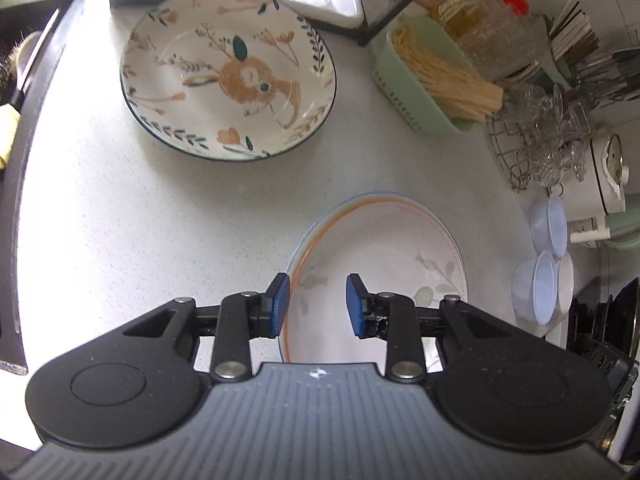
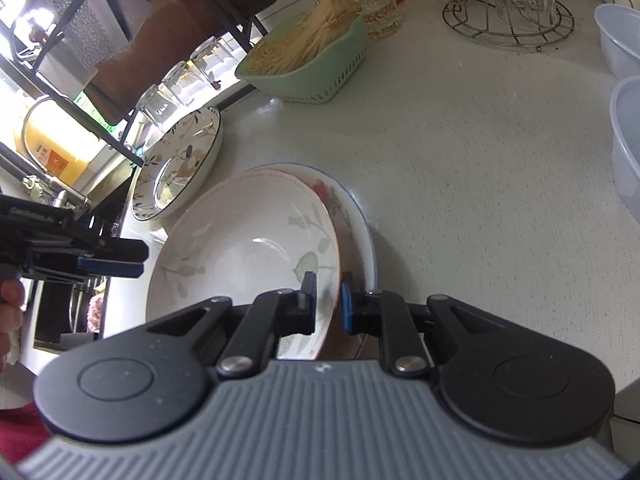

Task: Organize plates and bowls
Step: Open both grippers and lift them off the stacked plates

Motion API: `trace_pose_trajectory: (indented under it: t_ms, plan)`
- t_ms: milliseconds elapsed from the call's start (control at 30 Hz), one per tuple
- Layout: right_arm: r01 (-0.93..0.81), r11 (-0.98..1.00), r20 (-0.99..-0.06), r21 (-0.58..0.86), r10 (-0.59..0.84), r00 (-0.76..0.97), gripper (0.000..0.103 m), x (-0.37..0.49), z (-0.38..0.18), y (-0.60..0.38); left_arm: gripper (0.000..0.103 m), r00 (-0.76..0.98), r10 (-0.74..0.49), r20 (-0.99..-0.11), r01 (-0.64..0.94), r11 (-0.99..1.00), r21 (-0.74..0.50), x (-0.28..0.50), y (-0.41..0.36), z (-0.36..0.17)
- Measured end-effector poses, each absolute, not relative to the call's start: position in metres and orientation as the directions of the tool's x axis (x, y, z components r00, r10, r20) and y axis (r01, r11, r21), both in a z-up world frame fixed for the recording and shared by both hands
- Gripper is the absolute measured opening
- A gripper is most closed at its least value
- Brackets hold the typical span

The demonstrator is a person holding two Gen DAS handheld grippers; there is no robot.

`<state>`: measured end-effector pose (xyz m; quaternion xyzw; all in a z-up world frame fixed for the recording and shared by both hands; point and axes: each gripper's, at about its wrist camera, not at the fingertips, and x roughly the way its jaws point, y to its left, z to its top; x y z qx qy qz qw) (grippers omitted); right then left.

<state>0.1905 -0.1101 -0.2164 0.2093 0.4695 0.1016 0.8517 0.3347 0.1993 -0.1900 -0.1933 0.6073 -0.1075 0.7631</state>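
A home kitchen here, folks: a pale speckled tabletop (image 1: 120, 220) crowded with a deer-painted bowl (image 1: 228, 76), a green basket of dry noodles (image 1: 432, 80), upturned glasses on a wire rack (image 1: 540, 152), a cutlery holder (image 1: 600, 64), and a sink tap (image 2: 52, 192) at its edge.

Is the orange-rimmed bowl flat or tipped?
Tipped. The right gripper pinches the bowl's rim, lifting that edge off the plate beneath.

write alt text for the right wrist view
The right hand-held gripper pinches the rim of an orange-rimmed plate tilted on a blue-rimmed plate on a white counter; a rabbit-patterned plate sits behind.
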Motion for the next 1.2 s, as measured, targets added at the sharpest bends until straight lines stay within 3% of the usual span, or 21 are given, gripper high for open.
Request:
trace_pose_trajectory:
  t_ms: [200,633,1200]
  plan:
    - [0.017,0.902,-0.738,0.431,0.341,0.582,0.017,0.200,-0.203,-0.113,0.034,0.303,-0.309,-0.901,-0.010,0.945,-0.327,0.331,0.190,-0.176]
    - [-0.077,0.926,-0.621,0.369,0.307,0.721,0.016,0.199,-0.138,-0.119,0.034,0.451,-0.259,-0.854,0.096,0.965,-0.242,0.311,0.155,-0.132]
    - [-0.001,0.940,-0.505,0.340,0.184,0.843,0.016,0.146,-0.072,-0.161,0.034,0.552,-0.324,-0.769,0.240,0.944,-0.226,0.270,0.121,-0.063]
